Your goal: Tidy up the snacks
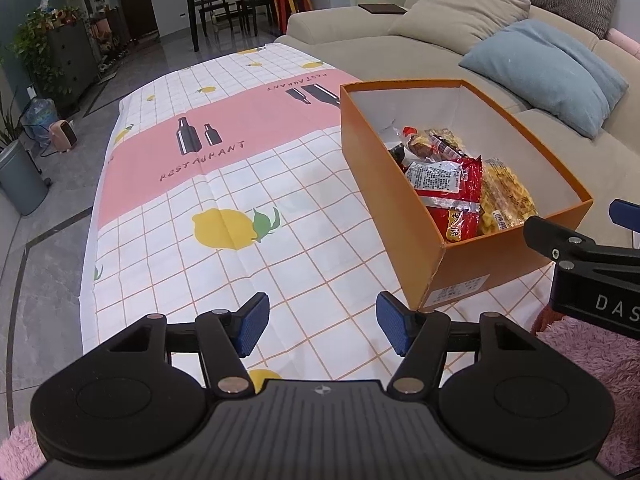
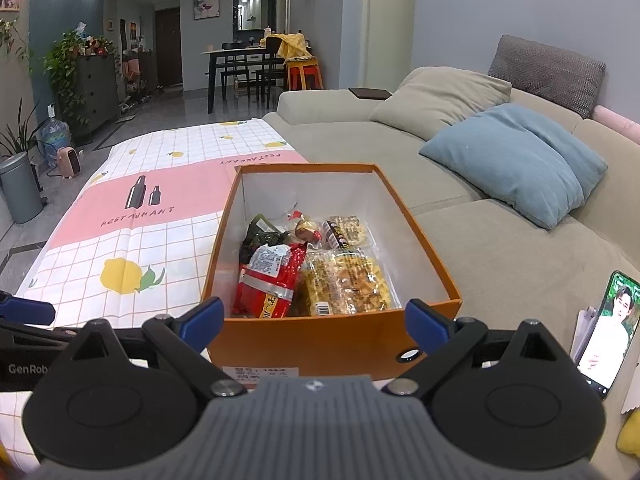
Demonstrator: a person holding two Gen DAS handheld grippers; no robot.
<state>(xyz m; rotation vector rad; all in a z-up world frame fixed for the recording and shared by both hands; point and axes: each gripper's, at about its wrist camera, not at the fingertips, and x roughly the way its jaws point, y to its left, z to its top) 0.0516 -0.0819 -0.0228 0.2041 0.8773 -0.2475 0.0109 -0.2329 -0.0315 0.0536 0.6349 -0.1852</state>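
Observation:
An orange box [image 1: 384, 184] [image 2: 320, 344] stands on the right side of the table with several snack packs inside: a red bag [image 1: 452, 192] [image 2: 272, 280], a clear pack of yellow snacks [image 1: 506, 196] [image 2: 344, 280] and smaller wrapped snacks [image 2: 320, 232] at the back. My left gripper [image 1: 322, 326] is open and empty, low over the tablecloth to the left of the box's near corner. My right gripper [image 2: 316, 322] is open and empty, its fingers spread in front of the box's near wall.
The table wears a checked cloth [image 1: 224, 216] [image 2: 132, 216] with lemons and a pink band. A beige sofa [image 2: 480, 240] with a blue cushion [image 2: 516, 160] lies right of the box. A lit phone [image 2: 604, 336] leans at the far right. A pink fluffy fabric [image 1: 592, 360] lies near.

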